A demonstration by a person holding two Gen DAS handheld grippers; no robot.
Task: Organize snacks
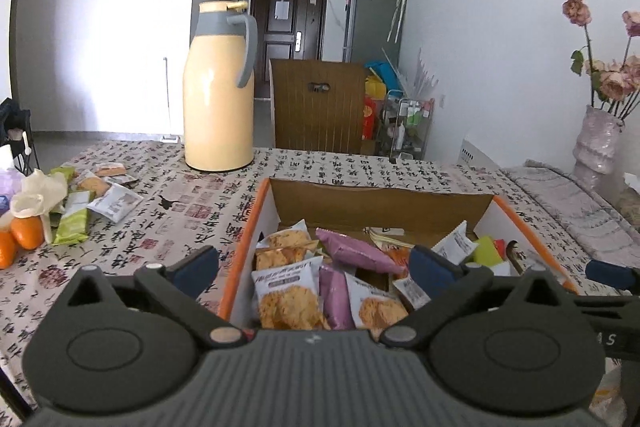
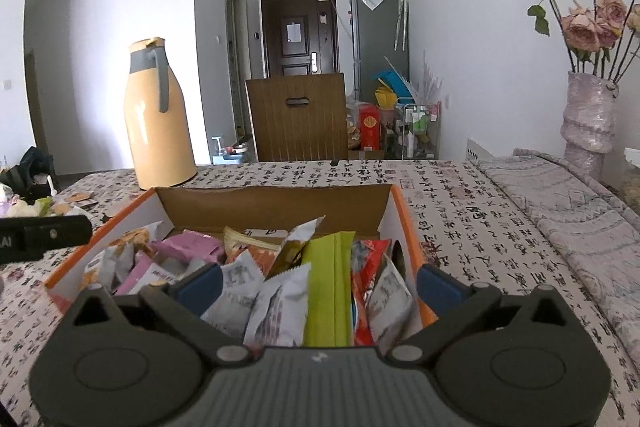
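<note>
Both grippers hang over the orange-edged cardboard box [image 1: 400, 205] stuffed with snack packets. The left gripper [image 1: 314, 267] is spread wide and holding nothing, purple packets [image 1: 352, 253] right under it. The right gripper [image 2: 320, 285] is spread and empty too, a lime-green packet [image 2: 328, 287] between its fingers. More loose snack packets [image 1: 96, 195] lie far off to the left gripper's left, with a tall cream thermos jug [image 1: 218, 87] beyond.

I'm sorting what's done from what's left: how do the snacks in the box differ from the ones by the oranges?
The snacks in the box sit piled and overlapping inside the cardboard box; the loose snacks lie flat on the tablecloth outside it. The boxed pile looks larger and includes purple packets; the loose group shows none. Both include green and white wrapped packets.
</note>
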